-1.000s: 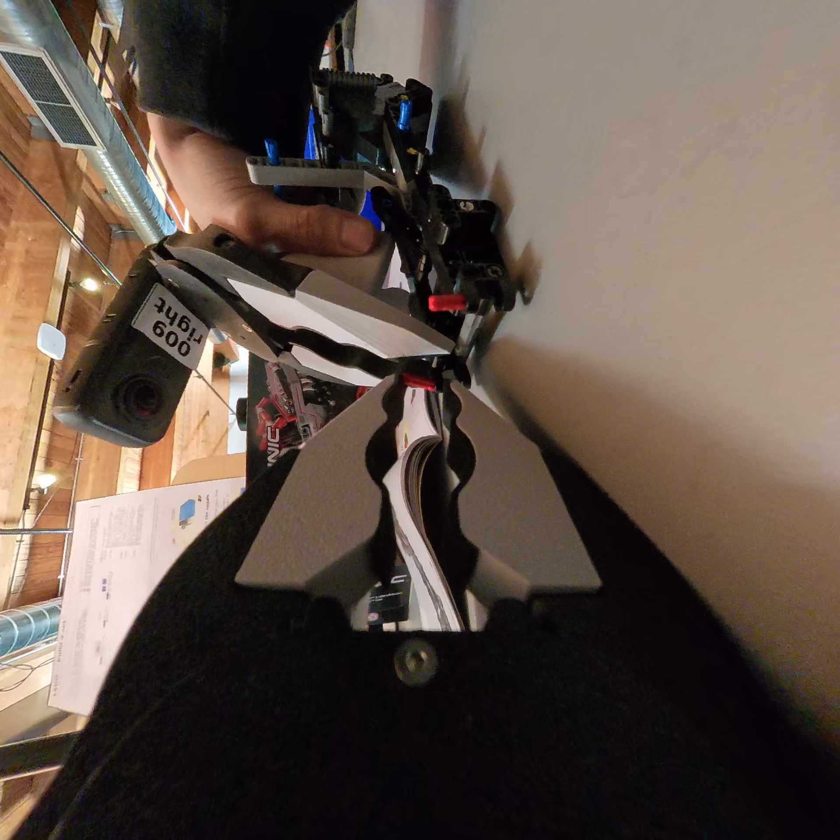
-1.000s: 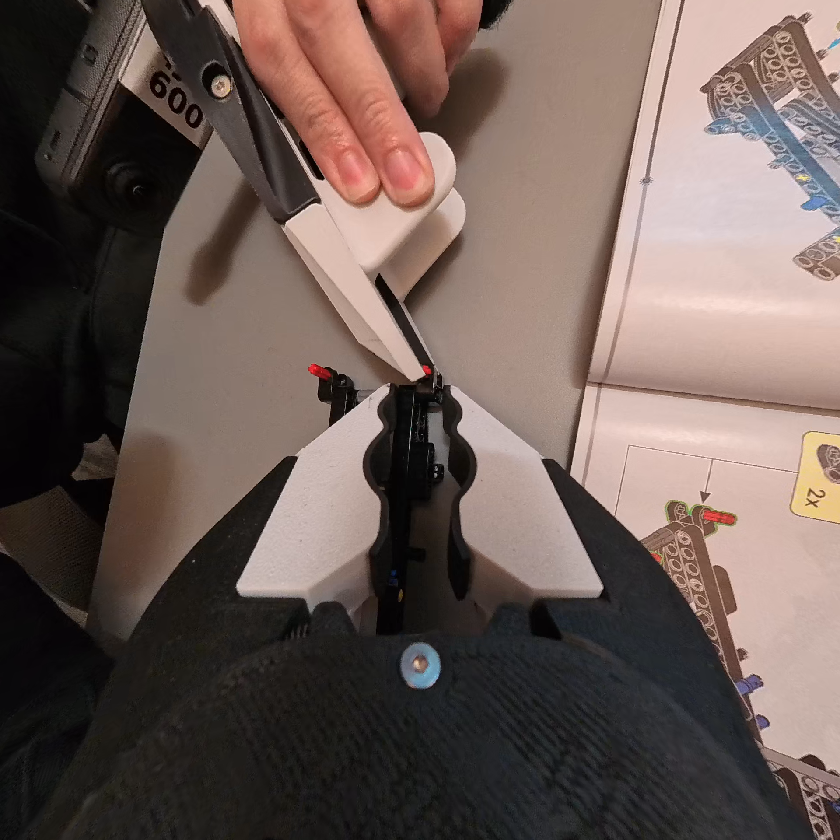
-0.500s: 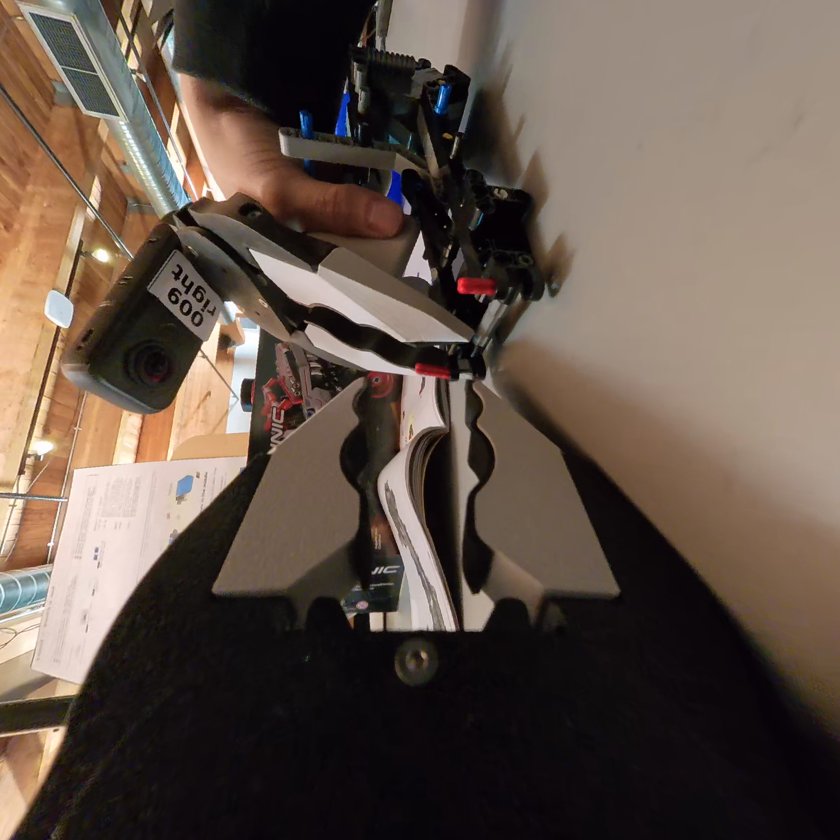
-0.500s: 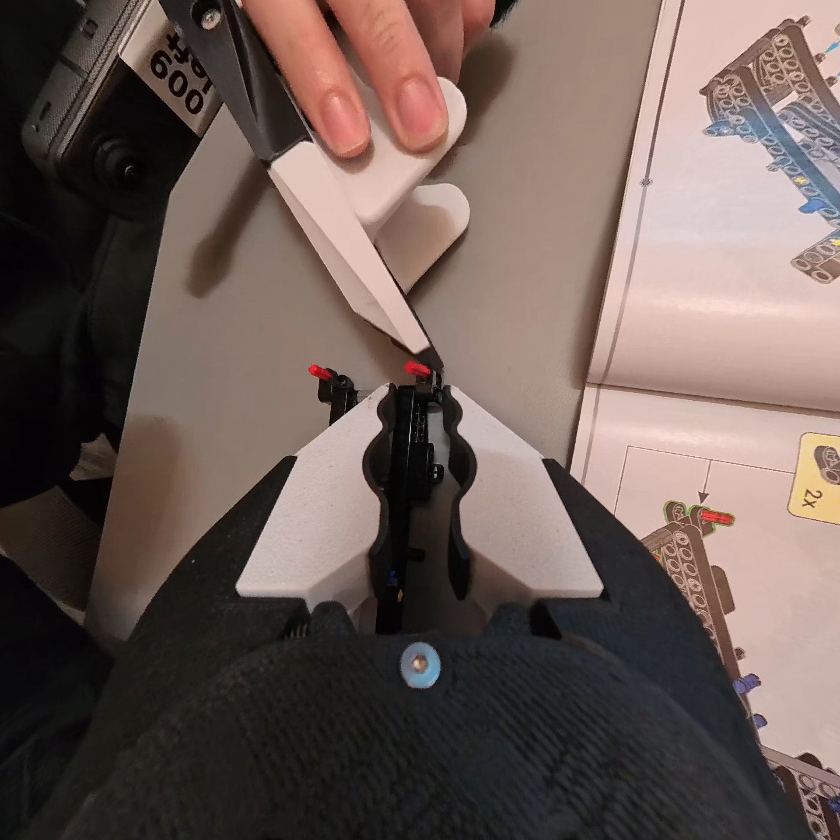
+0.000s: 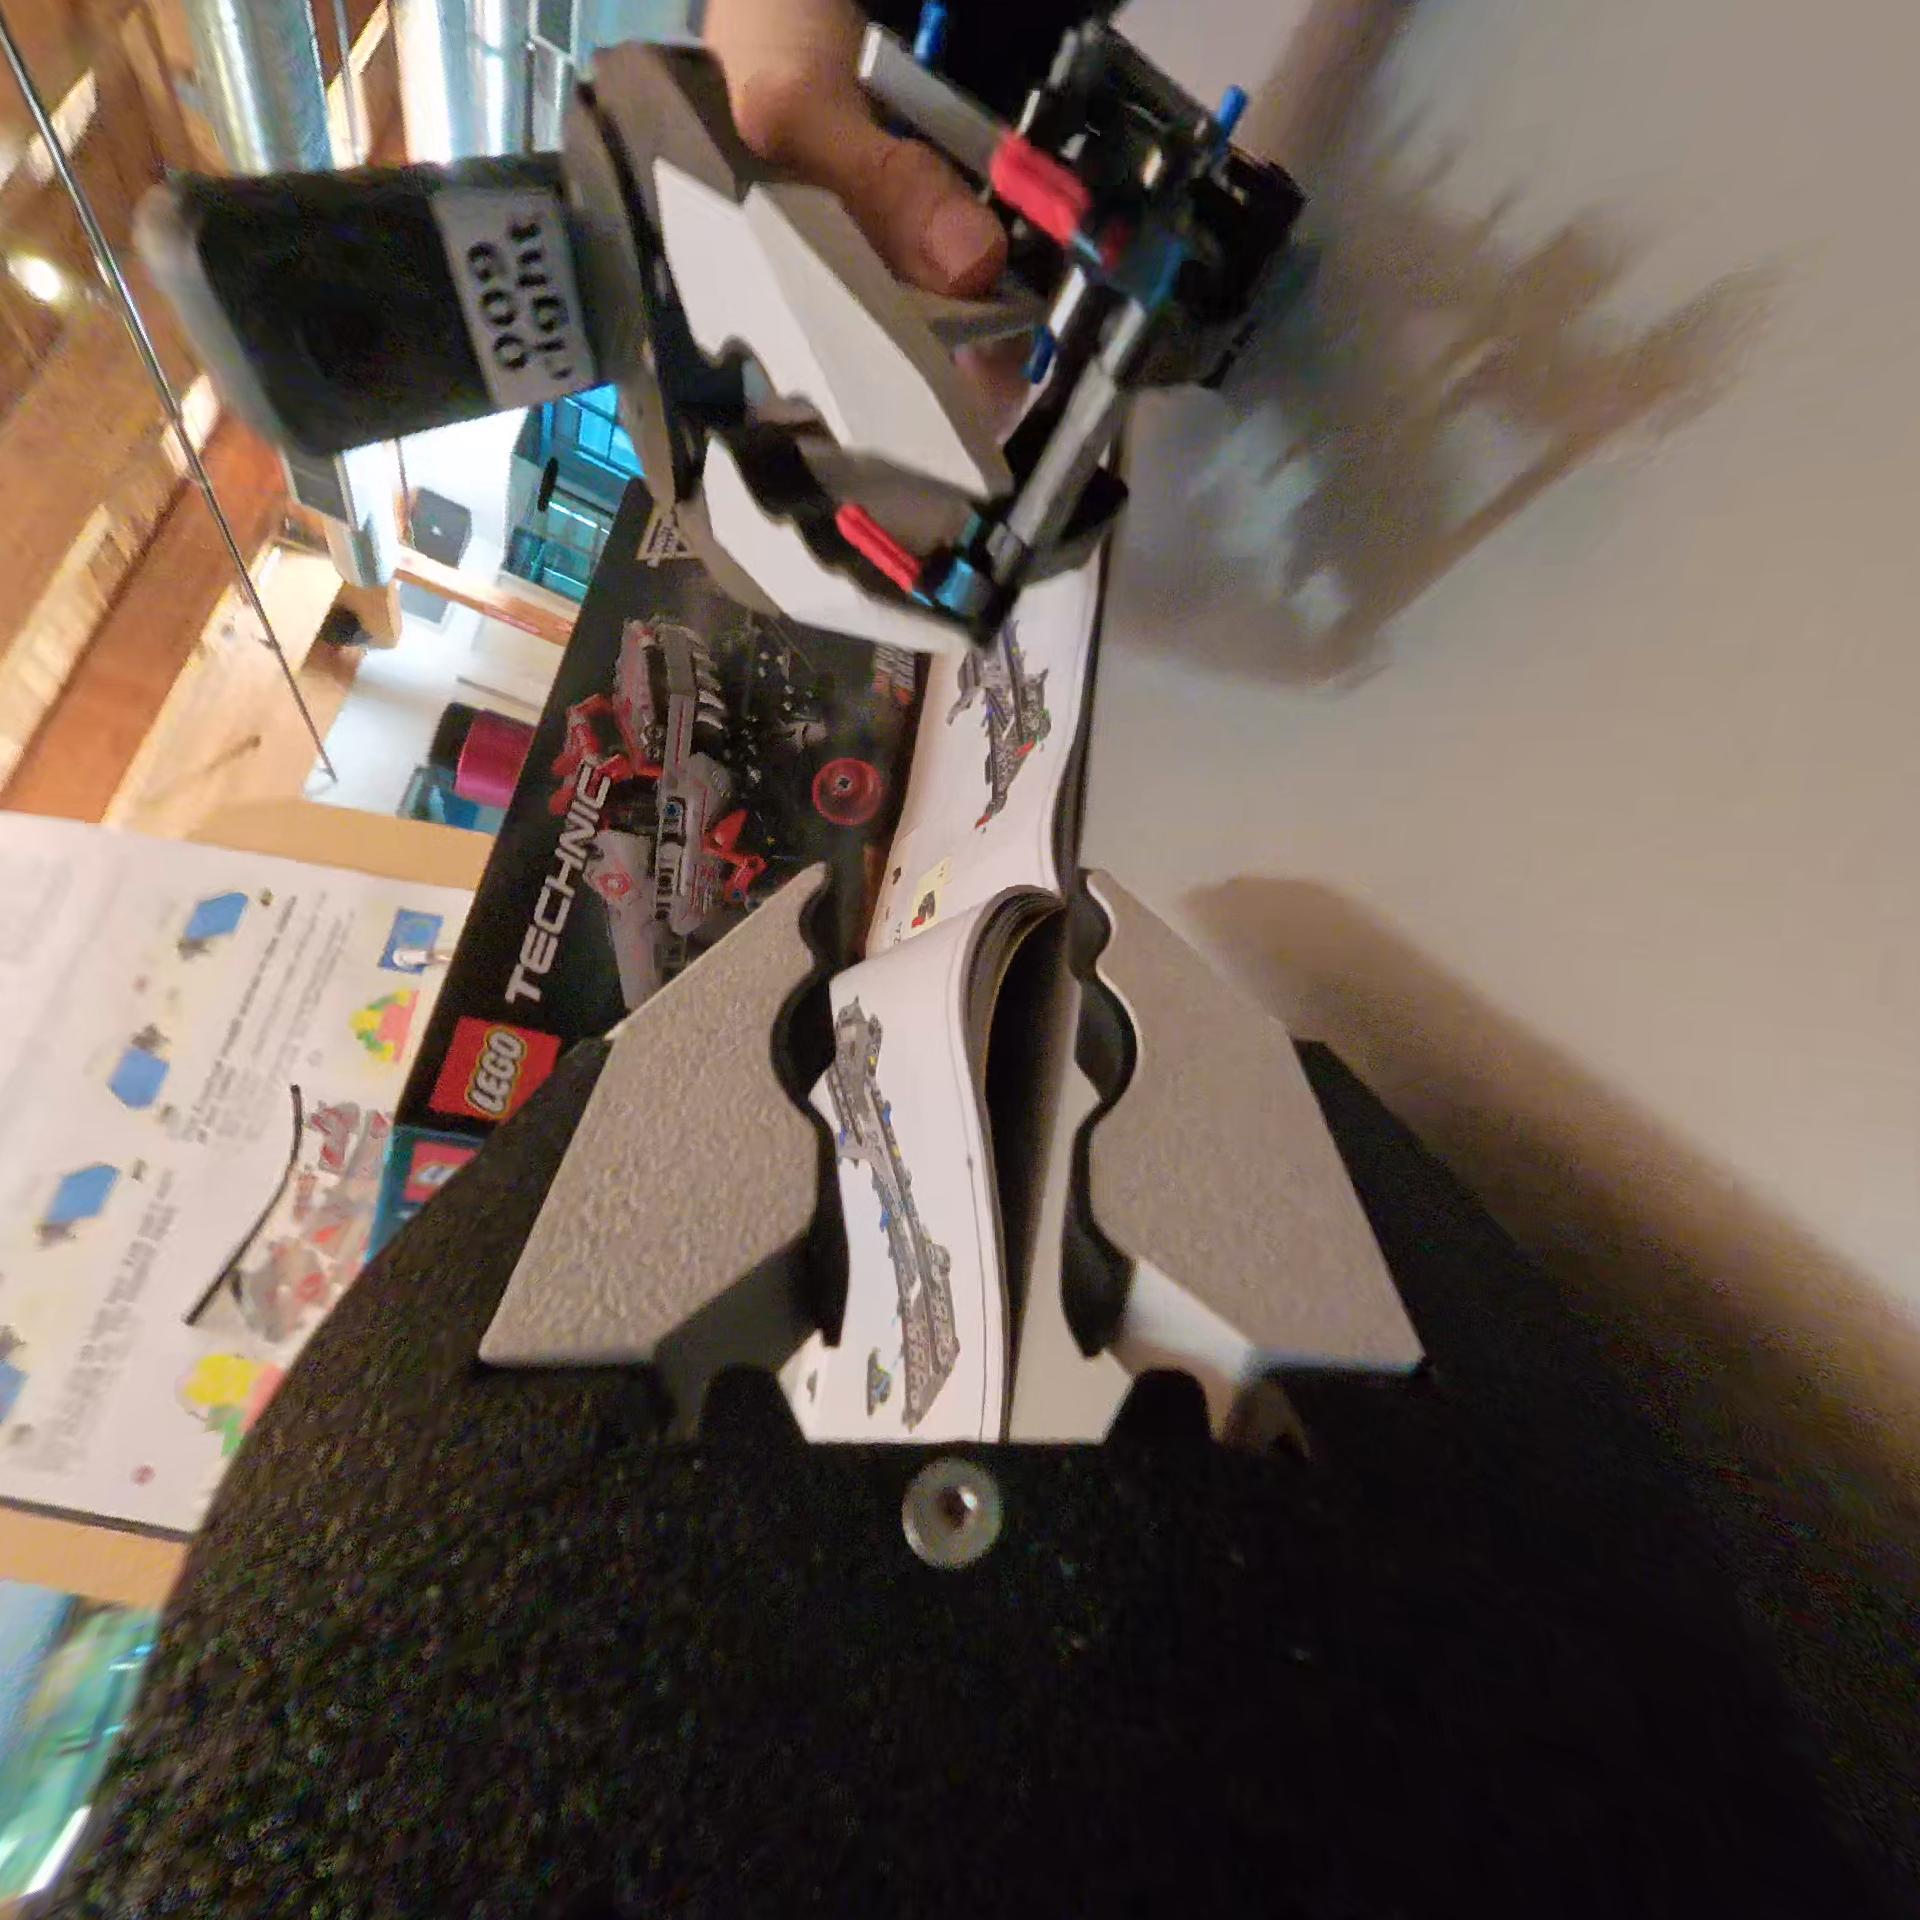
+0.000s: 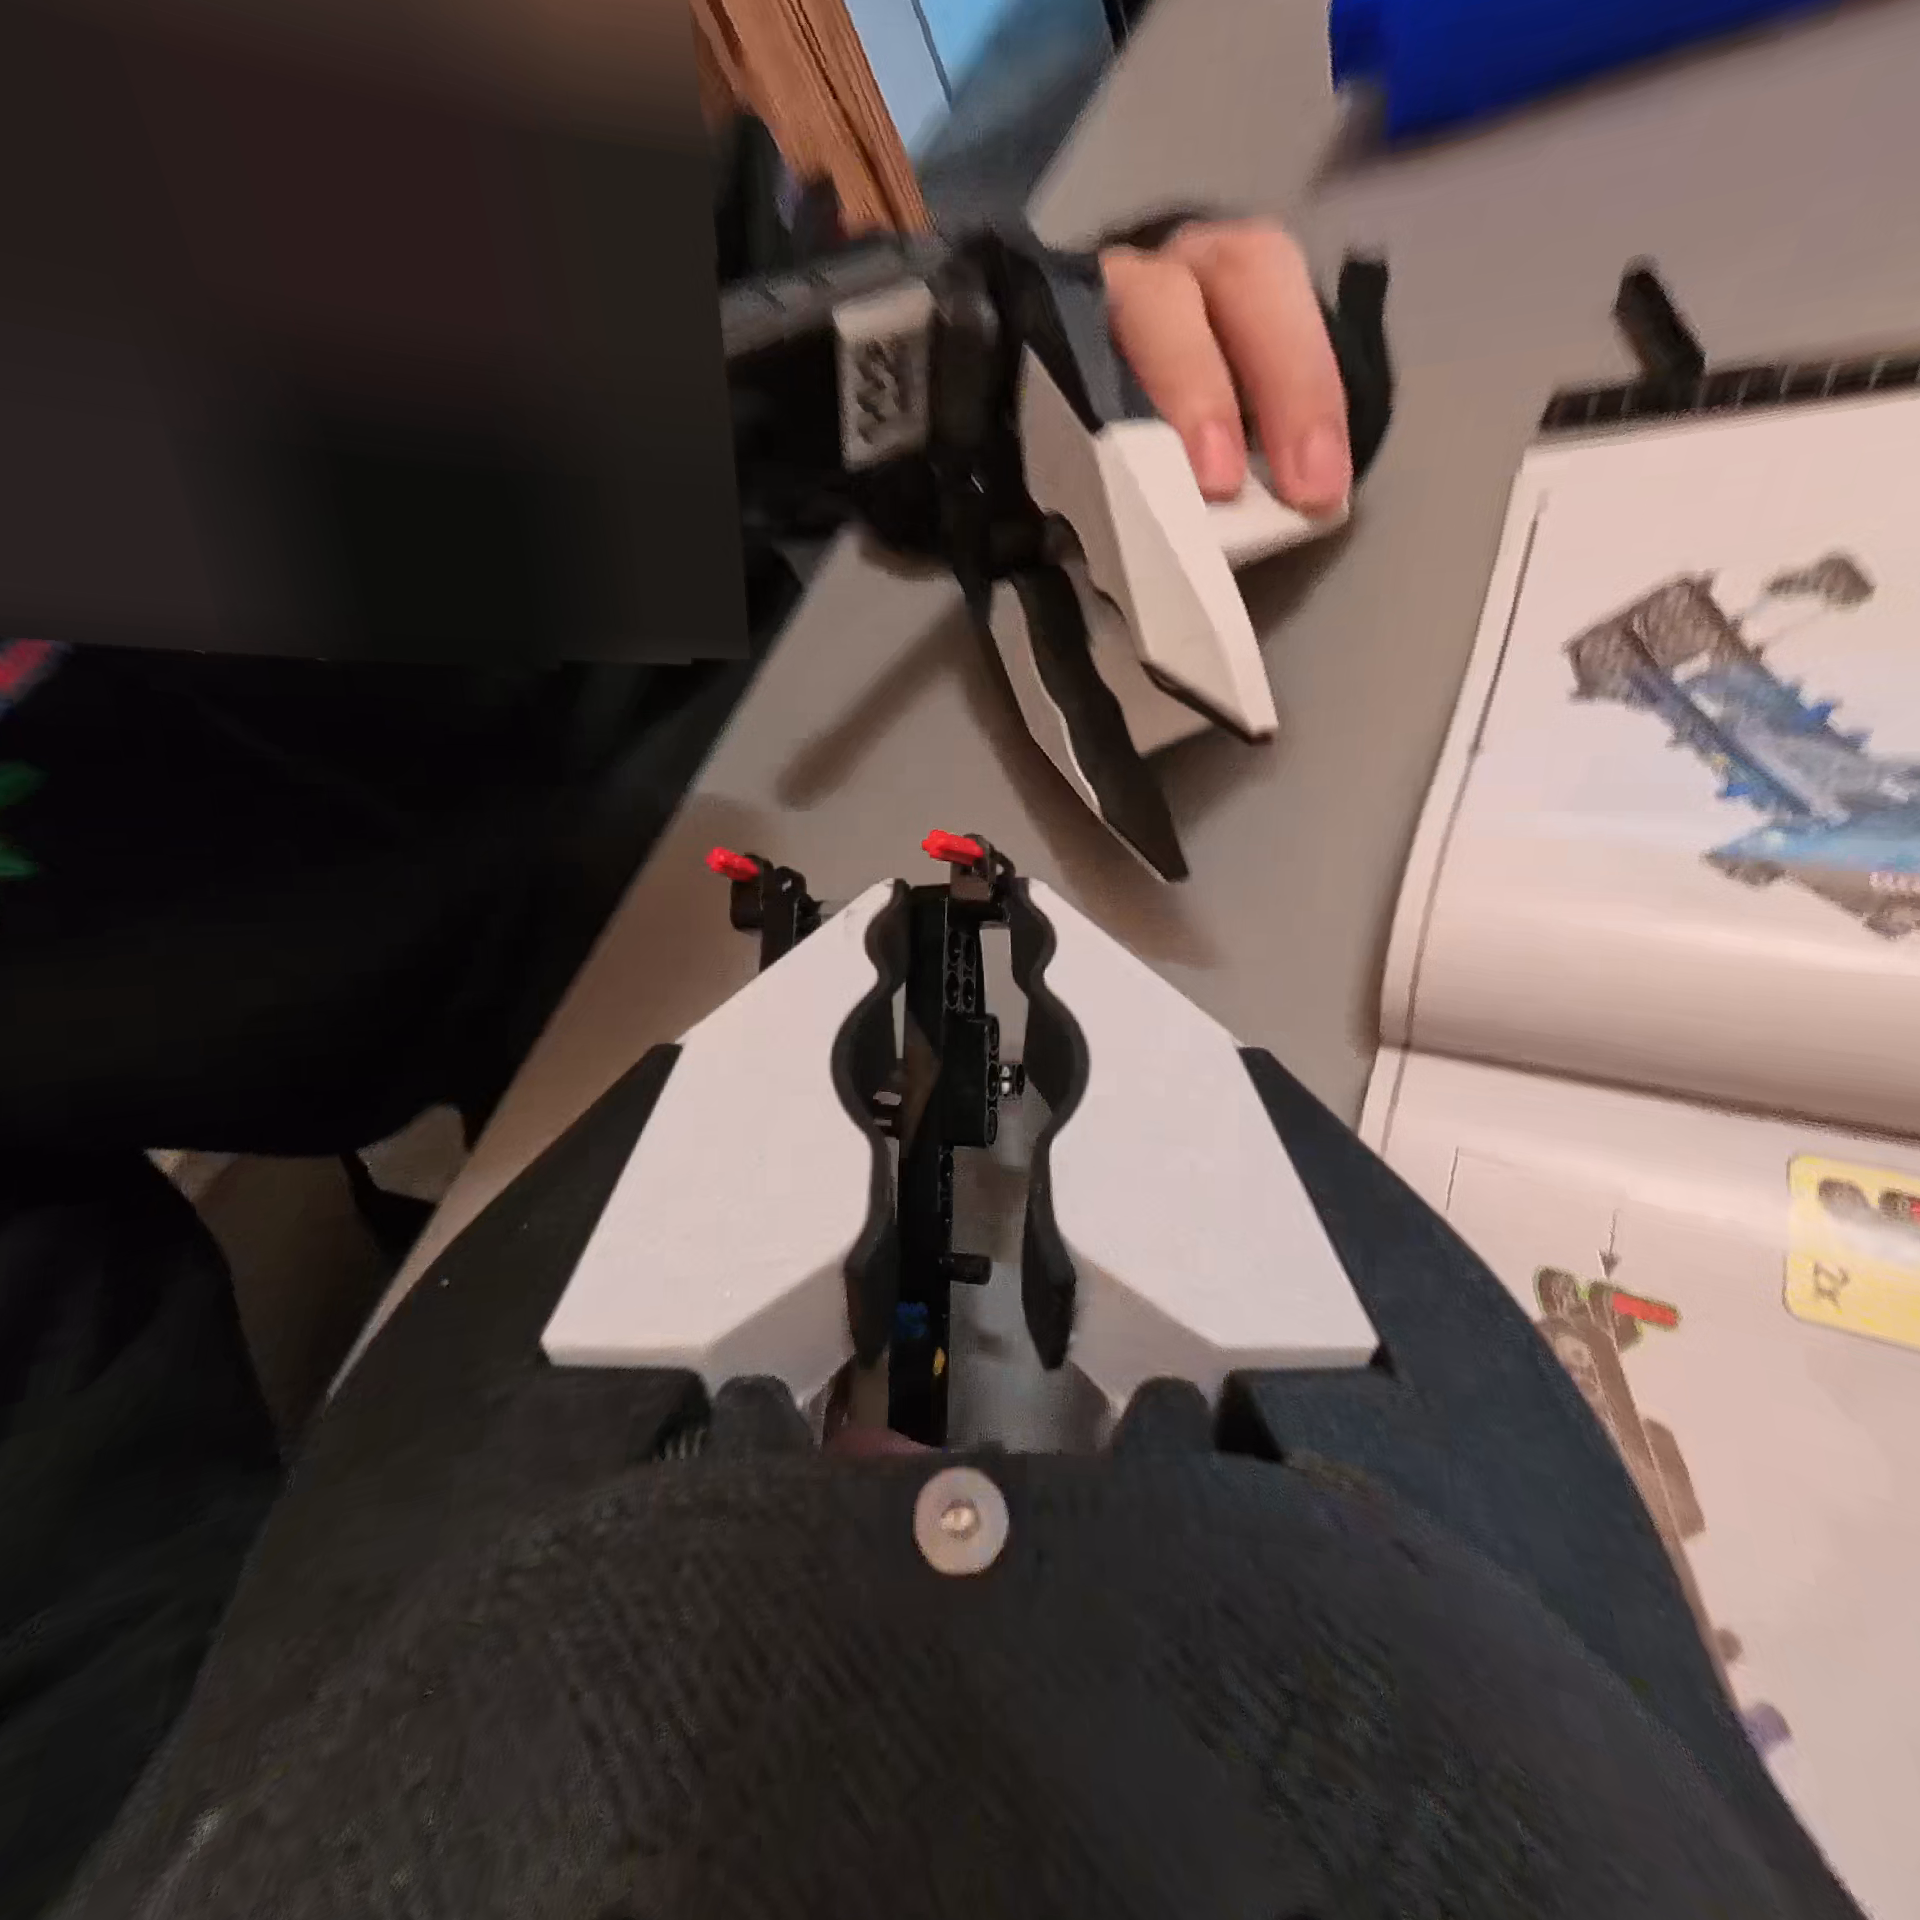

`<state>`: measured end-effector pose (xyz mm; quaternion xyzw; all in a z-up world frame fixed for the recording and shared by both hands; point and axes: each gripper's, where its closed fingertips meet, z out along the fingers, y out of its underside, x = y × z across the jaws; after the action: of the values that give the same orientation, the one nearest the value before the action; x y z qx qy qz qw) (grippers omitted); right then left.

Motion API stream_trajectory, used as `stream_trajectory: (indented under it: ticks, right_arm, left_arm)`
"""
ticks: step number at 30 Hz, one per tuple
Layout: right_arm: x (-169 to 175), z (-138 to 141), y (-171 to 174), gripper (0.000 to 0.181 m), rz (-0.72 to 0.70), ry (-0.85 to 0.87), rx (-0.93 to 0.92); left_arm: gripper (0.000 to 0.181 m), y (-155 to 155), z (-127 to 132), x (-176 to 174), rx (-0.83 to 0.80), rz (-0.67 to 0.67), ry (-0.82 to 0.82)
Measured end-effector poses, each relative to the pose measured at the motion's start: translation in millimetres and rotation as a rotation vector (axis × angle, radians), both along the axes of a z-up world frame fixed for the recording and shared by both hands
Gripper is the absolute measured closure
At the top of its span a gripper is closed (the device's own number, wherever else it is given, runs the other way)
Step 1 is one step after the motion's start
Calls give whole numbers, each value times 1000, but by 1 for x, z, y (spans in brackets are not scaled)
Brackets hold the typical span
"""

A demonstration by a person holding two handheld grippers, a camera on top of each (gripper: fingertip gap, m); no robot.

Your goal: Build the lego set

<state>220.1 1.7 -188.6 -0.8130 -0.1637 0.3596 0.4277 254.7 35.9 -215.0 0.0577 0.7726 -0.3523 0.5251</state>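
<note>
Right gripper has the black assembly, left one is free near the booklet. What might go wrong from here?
1. The right gripper pinches the black assembly by one thin beam, edge-on; a push could twist it in the grip.
2. Two red pins stick out exposed at its tip; a knock from the left gripper might dislodge them.
3. The open left gripper hangs near the booklet and may snag a page.

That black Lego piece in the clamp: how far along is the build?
Partly done. The black Lego piece already carries two red pins and sits clamped in the right gripper. The left gripper is open and empty. The booklet lies open, so steps probably remain.
</note>
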Motion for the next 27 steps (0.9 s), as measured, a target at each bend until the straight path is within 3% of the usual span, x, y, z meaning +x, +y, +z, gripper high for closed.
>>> stream_trajectory:
  ticks: [13, 27]
  right_arm:
    - [23, 60, -15, 164, 13, 468, 371]
    - [28, 72, -28, 165, 46, 551, 479]
  left_arm:
    - [149, 0, 2, 2, 10, -4, -7]
    - [154, -1, 7, 5, -2, 11, -37]
